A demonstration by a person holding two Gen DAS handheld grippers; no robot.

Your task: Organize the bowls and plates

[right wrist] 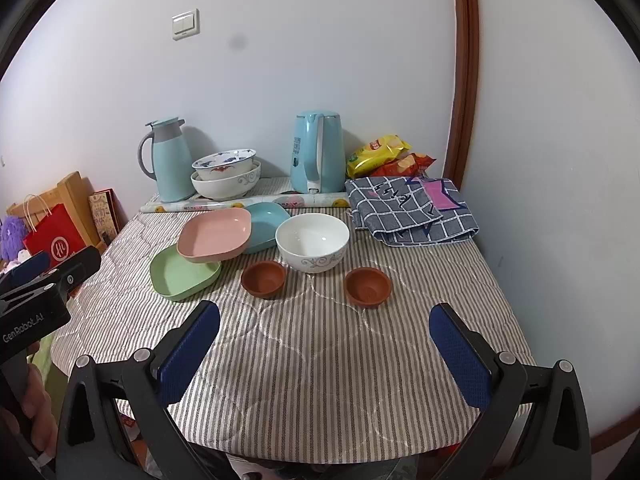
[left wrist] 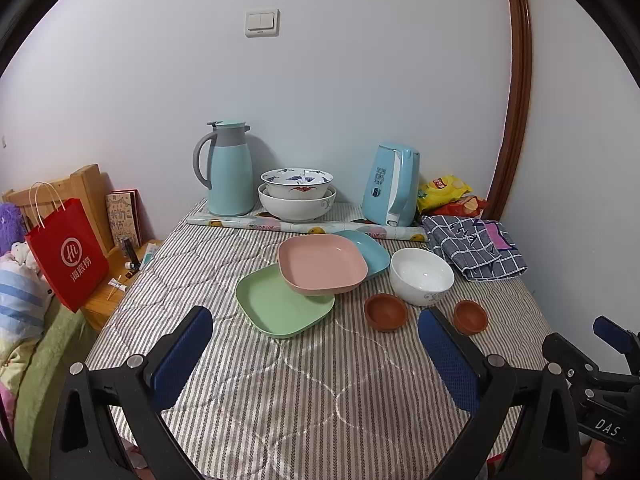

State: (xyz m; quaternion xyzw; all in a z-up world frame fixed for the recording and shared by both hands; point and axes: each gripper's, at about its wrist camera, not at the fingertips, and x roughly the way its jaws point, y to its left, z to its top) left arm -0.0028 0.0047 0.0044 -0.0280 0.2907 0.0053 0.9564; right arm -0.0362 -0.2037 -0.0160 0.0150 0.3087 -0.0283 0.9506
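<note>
Left hand-held gripper point(left wrist: 316, 344) wide, nothing between jaws, above striped table point(left wrist: 280, 400). Right hand-held gripper point(right wrist: 324, 340) likewise wide, empty. Pink plate point(left wrist: 322, 266) overlaps green plate point(left wrist: 280, 308) and blue plate point(left wrist: 370, 250). White bowl point(left wrist: 421, 276) just right of plates; two brown bowls point(left wrist: 385, 312) nearer grippers. Two stacked bowls point(left wrist: 297, 196) between thermos point(left wrist: 230, 168) and kettle point(left wrist: 392, 184).

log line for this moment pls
left gripper open, empty | right gripper open, empty | pink plate tilted on green plate | nothing moved yet
</note>
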